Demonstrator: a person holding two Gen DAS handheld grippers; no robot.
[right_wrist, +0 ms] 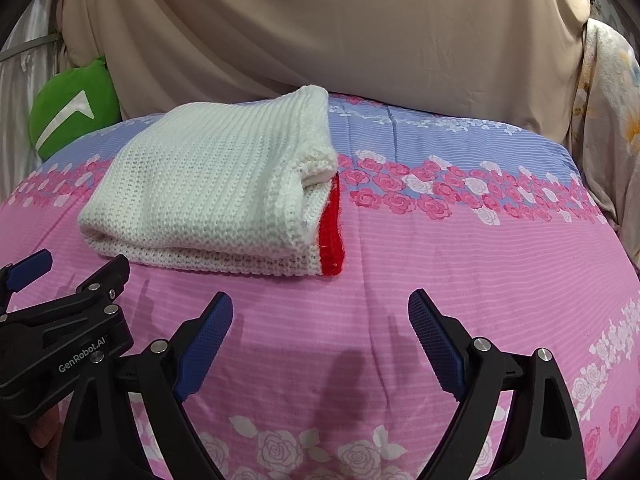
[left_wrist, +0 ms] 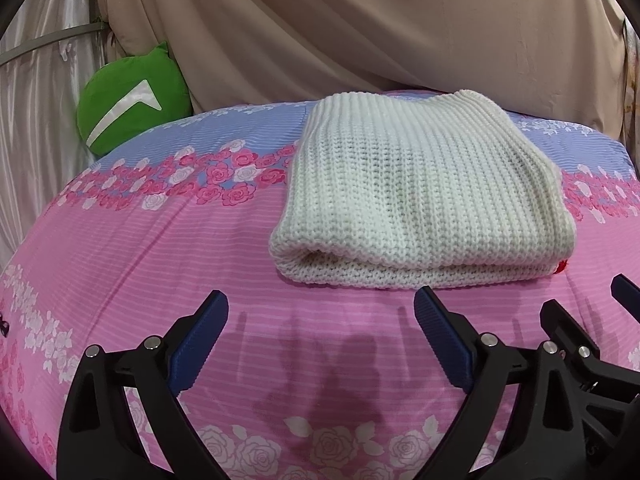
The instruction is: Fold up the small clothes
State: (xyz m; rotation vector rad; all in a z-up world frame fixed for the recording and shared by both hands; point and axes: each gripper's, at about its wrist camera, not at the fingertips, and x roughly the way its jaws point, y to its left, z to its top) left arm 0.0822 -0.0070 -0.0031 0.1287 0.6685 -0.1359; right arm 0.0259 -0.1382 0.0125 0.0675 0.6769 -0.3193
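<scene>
The white knitted sweater [left_wrist: 424, 196] lay folded into a thick rectangle on the bed, resting on the pink part of the bedspread [left_wrist: 248, 248] with its far end reaching over the band of printed roses into the blue stripe. From my right wrist view I could see the same sweater [right_wrist: 208, 192] with a red knitted edge [right_wrist: 332, 232] showing along its right side, under the upper white layers; in the left wrist view only a tiny bit of red peeked out at the near right corner. My left tongs [left_wrist: 320, 320] hung just in front of the sweater's near edge, spread wide apart with nothing between the blue pads, and not touching the knit. My right tongs [right_wrist: 320, 320] were likewise spread wide and empty, held over the bare pink bedspread in front of and to the right of the sweater. The two tools sat close beside each other: the right one showed at the lower right edge of the left view, and the left one at the lower left of the right view, with "GenRobot.AI" lettering on its body. Shadows of the tongs fell on the bedspread just ahead of them. Behind the bed hung a beige cloth [left_wrist: 360, 28], and a green cushion [left_wrist: 132, 108] with a white mark leaned at the far left corner.
</scene>
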